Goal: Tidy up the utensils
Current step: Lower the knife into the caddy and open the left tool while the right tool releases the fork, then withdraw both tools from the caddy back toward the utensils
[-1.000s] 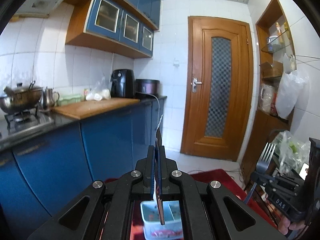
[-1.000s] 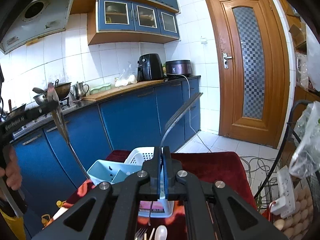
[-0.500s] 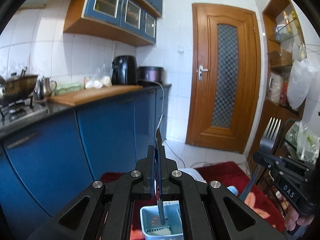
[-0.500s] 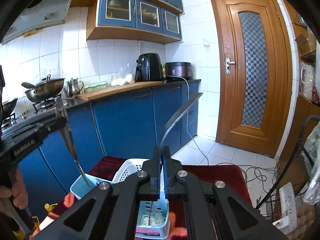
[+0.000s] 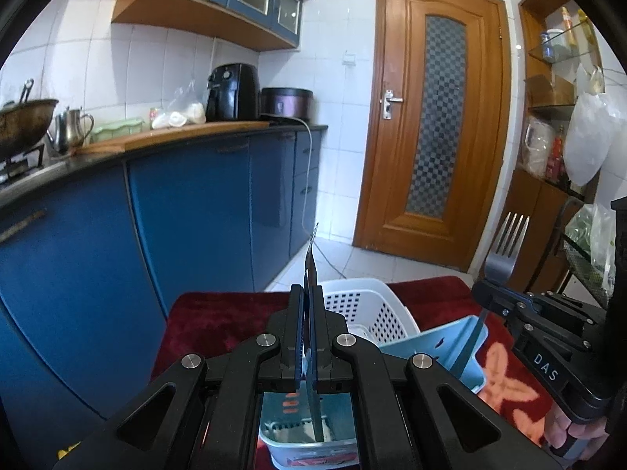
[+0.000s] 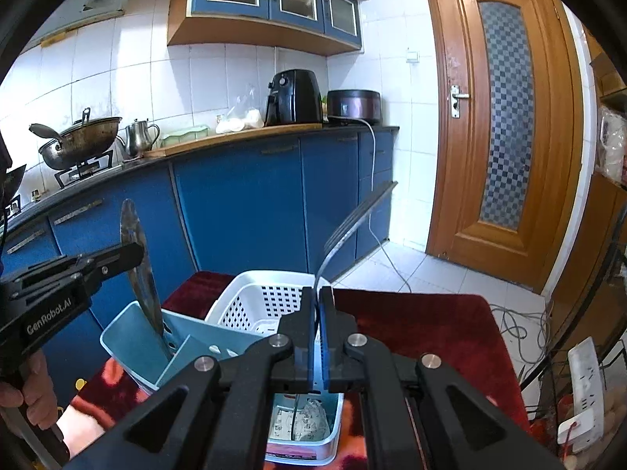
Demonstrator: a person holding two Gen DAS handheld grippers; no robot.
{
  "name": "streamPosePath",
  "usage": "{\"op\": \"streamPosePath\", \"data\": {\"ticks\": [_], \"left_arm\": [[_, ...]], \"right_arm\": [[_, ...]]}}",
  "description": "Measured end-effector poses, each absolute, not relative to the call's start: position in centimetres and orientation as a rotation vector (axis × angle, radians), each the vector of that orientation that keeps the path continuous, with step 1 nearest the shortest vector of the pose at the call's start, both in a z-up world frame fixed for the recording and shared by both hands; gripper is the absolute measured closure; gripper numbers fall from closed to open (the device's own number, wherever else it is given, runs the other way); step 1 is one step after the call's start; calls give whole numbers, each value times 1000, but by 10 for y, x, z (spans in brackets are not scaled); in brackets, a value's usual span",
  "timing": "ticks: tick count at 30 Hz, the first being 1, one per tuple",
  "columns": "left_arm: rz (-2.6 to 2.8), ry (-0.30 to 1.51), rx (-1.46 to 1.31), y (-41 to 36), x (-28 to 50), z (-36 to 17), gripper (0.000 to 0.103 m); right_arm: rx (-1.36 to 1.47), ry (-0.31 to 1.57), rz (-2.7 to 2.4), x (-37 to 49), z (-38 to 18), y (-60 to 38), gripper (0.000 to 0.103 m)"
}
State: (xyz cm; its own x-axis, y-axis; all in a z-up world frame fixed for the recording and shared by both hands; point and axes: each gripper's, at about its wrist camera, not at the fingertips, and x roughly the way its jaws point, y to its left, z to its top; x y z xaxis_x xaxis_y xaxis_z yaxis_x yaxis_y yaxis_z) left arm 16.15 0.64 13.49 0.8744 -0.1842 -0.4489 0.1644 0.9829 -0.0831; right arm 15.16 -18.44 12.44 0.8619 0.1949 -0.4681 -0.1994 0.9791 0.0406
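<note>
Left wrist view shows the left gripper (image 5: 309, 313) with its jaws pressed together on a table knife (image 5: 311, 270), whose blade rises toward 12 o'clock while its lower end hangs down into a light blue divided caddy (image 5: 431, 342) directly below. At 3 o'clock in that view the right gripper (image 5: 495, 293) clamps a fork (image 5: 505, 246), tines up, its handle dipping into the caddy's raised blue end. Right wrist view has the same fork (image 6: 352, 227) pinched between closed jaws of the right gripper (image 6: 317, 301), the tines curving away toward 1 o'clock and the thin handle end reaching down into the caddy (image 6: 133, 337) compartment beneath, where crumpled paper lies. At 9 o'clock there, the left gripper (image 6: 129, 254) holds the knife (image 6: 137, 266) upright, its lower end inside the caddy's left compartment. A white perforated basket (image 6: 270, 293) stands just behind the caddy, touching it, both on a dark red patterned cloth (image 6: 431, 333). Blue cabinets (image 6: 243, 203) and a wooden door (image 6: 501, 117) fill the background.
</note>
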Motion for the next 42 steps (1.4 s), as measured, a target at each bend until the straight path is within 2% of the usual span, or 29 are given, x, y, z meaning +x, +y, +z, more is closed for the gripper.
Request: {"op": "streamPosePath", "data": {"ticks": [19,25,30,34,42], "left_arm": [[-188,505,-27,-1,156,124,99],[-201,515,-42,1,156,129,91],[-196,498,-30,-1,150,137,72],[-199,477,-25,-3,142,144,68],[-212,465,-18,-3,124,154,67]], "right_arm": [[30,533,236,156,114,-191,96],[41,518,251,151,121,-190,90],[56,491,262,143,132,-190,84],[52,462,267,134,142,-190,74],[70,430,275,115,156,-192,70]]}}
